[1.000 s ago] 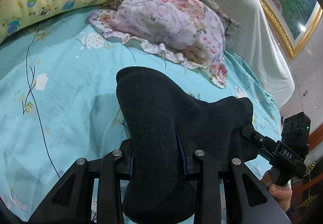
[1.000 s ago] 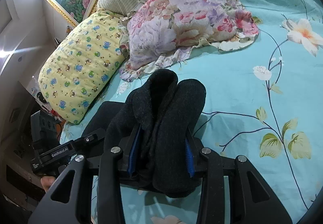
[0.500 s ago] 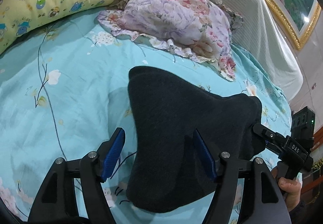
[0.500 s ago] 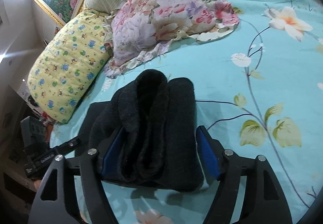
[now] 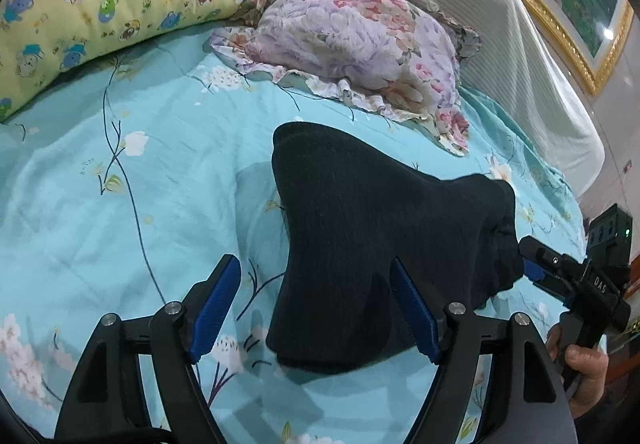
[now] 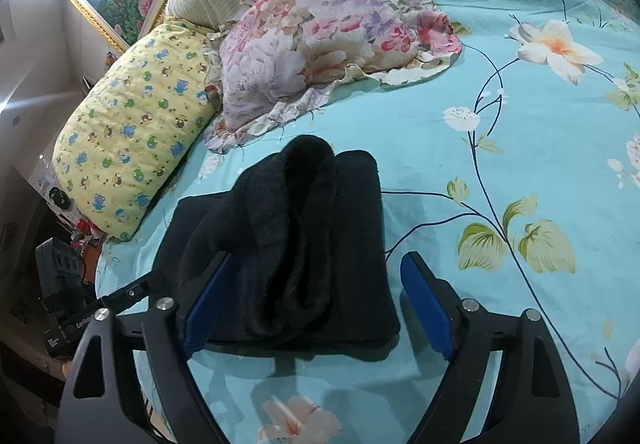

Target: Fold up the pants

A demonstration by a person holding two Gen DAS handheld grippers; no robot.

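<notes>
in the left wrist view the left gripper [image 5: 316, 308] has just been opening, its jaws now wide and off the pants [image 5: 372, 244], which lie folded on the bed [image 5: 120, 228], let go to rest there. in the right wrist view the right gripper [image 6: 320, 304] has likewise just been opening, jaws spread either side of the bundle, gripping nothing.

Left gripper [image 5: 316, 308] sits low in its frame, jaws spread wide, just opened. Right gripper [image 6: 316, 304] likewise, jaws just opened, pads off the cloth. A hand [image 5: 580, 368] grips its handle at lower right.
</notes>
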